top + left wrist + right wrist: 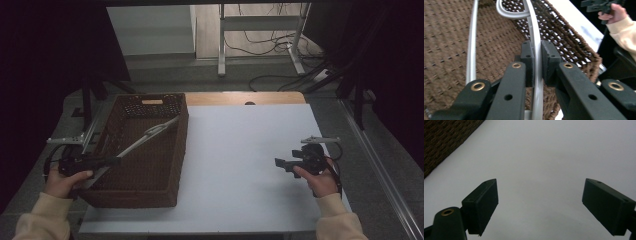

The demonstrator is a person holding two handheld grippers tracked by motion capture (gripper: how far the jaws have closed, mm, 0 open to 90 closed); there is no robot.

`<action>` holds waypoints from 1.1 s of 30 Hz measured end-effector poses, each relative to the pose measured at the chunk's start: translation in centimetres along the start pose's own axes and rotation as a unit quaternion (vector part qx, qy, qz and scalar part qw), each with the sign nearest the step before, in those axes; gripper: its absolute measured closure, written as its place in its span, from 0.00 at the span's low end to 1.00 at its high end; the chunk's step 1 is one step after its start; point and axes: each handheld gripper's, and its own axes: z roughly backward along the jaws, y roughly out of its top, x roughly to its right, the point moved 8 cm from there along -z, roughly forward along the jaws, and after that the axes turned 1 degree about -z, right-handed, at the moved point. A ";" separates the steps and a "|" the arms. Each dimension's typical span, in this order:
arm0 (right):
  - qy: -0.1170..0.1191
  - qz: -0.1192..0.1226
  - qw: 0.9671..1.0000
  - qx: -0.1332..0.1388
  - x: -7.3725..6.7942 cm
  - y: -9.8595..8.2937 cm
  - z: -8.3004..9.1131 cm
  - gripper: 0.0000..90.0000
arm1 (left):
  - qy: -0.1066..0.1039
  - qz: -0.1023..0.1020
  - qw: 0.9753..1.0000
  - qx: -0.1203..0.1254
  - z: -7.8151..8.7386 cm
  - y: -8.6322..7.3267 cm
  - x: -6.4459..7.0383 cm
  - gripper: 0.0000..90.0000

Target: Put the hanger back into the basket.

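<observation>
Here, one long silver metal pair of tongs (147, 137) lies in one brown woven rectangular basket (172, 172) at the left of the white table (240, 165). The tongs' long axis runs diagonally, from the near left up to the far right, the looped end resting toward the basket's far right wall. The left gripper (537, 61) clamps one arm of the tongs between its narrowly set jaws; the second arm runs free beside it. The right gripper (540, 205) hovers over the bare table at the near right, jaws spread wide, holding nothing.
</observation>
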 end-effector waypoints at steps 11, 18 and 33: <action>-0.001 0.000 1.000 -0.001 0.0 0.0 0.0 0.15 | 0.046 -0.032 0.998 -0.024 -0.9 0.4 1.1 0.29; 0.000 0.000 1.000 0.001 0.1 0.0 0.1 0.15 | 0.061 -0.056 0.996 -0.017 -1.4 1.0 2.4 0.25; 0.005 0.008 1.000 0.012 -0.2 0.2 0.3 0.15 | 0.103 -0.096 0.990 -0.008 -4.7 2.5 6.8 0.23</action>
